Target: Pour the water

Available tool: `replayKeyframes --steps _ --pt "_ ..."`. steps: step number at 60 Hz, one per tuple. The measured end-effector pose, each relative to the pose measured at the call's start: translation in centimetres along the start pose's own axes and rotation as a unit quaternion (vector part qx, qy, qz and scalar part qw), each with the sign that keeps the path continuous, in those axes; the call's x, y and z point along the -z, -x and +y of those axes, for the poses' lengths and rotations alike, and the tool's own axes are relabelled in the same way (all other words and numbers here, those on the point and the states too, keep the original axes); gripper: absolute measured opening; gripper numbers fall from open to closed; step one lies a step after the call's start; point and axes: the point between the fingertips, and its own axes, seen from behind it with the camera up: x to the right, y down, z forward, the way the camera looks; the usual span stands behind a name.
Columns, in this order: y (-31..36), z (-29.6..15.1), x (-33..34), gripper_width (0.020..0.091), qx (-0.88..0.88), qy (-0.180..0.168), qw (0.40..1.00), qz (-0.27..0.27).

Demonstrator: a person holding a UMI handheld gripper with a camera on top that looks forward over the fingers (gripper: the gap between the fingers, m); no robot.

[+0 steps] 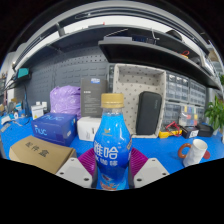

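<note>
While the claw [112, 170] clamps a water bottle [112, 142] mid-body above the counter [165, 150], its thin, slick plastic likely flexes.

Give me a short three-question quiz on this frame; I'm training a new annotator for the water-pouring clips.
1. True or false: the blue bottle stands upright between the fingers of the hand-held gripper.
2. What colour is the bottle's cap? A) green B) orange-yellow C) white
3. Fill in: the white mug rests on the blue ____, off to one side of the bottle.

Key
1. True; whether the pads press on it cannot be told.
2. B
3. table
</note>
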Motion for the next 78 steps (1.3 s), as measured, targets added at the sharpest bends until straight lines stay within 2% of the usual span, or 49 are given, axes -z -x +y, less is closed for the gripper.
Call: replayKeyframes --steps 6,19,32,35,48,69,78 --pt "0.3 -0.1 -0.4 0.0415 -0.025 -0.009 0.999 -0.019" --pt "-1.7 -0.6 -0.3 0.0413 -0.076 0.018 0.996 -0.037" --pt "-7.5 -2.8 1.2 0.0412 -0.289 0.047 0.955 -0.042" --pt "-8.6 -3.2 1.4 0.0413 -0.355 0.057 0.932 -0.044" --pt "-13.8 -4.6 2.2 0.0413 -0.602 0.060 0.794 -0.056" --pt "-18.4 -6.0 1.7 0.0411 -0.798 0.063 0.594 -0.076" --pt "-18.9 -5.9 1.3 0.0413 -0.833 0.074 0.543 -0.076"
